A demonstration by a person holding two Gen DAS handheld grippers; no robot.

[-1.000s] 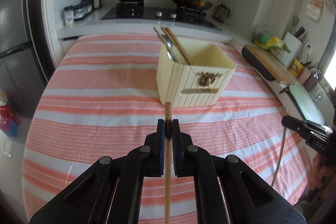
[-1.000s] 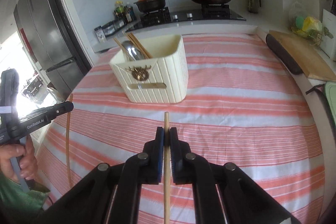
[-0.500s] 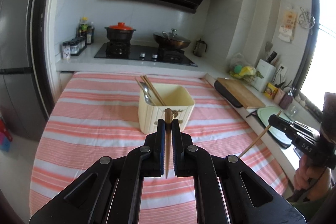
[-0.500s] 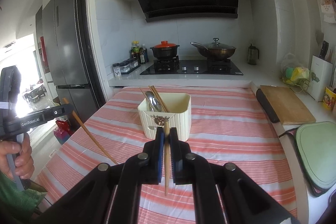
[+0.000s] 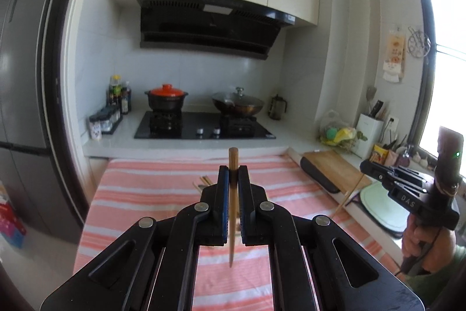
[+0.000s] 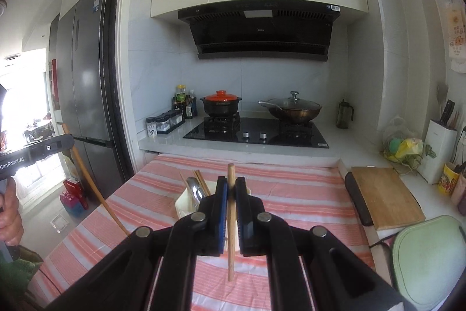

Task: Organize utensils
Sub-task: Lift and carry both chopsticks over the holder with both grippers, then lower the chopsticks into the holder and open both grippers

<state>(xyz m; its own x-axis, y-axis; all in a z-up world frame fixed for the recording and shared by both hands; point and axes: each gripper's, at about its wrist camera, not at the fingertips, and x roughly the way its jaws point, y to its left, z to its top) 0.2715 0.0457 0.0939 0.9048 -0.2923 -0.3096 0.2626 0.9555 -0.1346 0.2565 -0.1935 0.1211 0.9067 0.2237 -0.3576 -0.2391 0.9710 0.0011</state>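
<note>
My left gripper (image 5: 232, 179) is shut on a wooden chopstick (image 5: 232, 212), held upright high above the striped table (image 5: 139, 194). My right gripper (image 6: 231, 190) is shut on another wooden chopstick (image 6: 231, 223), also upright. The cream utensil holder (image 6: 185, 204) with a spoon (image 6: 193, 190) and chopsticks in it stands on the table, mostly hidden behind my right gripper; in the left wrist view only its chopstick tips (image 5: 204, 181) show. The right gripper also shows at the right of the left wrist view (image 5: 375, 169), and the left gripper at the left of the right wrist view (image 6: 62, 140).
A stove (image 6: 256, 133) with a red-lidded pot (image 6: 221, 104) and a wok (image 6: 291, 110) lies beyond the table. A wooden cutting board (image 6: 384, 194) and a green board (image 6: 428, 255) lie on the right counter. A fridge (image 6: 84, 83) stands at the left.
Both grippers have risen and tilted up with their chopsticks. The holder has dropped low in both views and is now largely hidden behind the jaws.
</note>
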